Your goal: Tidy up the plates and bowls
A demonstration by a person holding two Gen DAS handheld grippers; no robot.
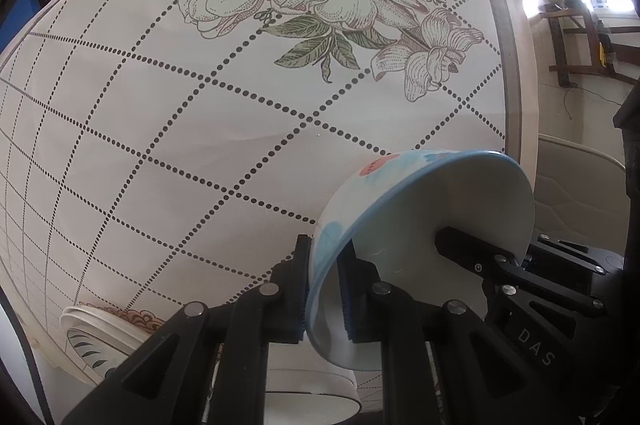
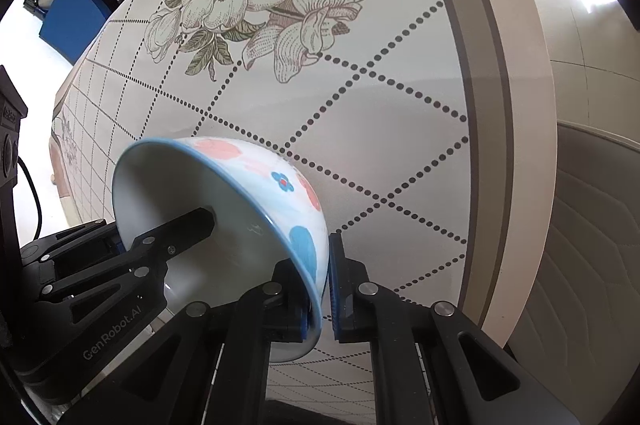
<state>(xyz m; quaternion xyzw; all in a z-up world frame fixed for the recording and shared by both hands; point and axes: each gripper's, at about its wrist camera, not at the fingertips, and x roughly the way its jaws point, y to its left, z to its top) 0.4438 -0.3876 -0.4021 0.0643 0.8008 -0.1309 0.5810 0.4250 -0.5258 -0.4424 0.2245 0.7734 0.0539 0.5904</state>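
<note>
One bowl (image 1: pixel 420 209), white inside with a blue rim and pink and blue flowers outside (image 2: pixel 248 169), hangs tipped on its side above the floral tablecloth (image 1: pixel 200 105). Both grippers hold it on opposite sides of the rim. My left gripper (image 1: pixel 324 265) is shut on the rim, one pad outside and one inside the wall. My right gripper (image 2: pixel 320 265) is shut on the opposite rim in the same way. Each wrist view shows the other gripper's black finger (image 1: pixel 472 245) (image 2: pixel 188 229) reaching into the bowl's hollow.
A stack of patterned plates (image 1: pixel 100 333) and a white bowl (image 1: pixel 308 385) sit at the near table edge under my left gripper. The table's taupe border (image 2: pixel 488 105) runs along the right, with a pale chair (image 2: pixel 592 225) beyond. A blue box (image 2: pixel 76 17) stands past the far corner.
</note>
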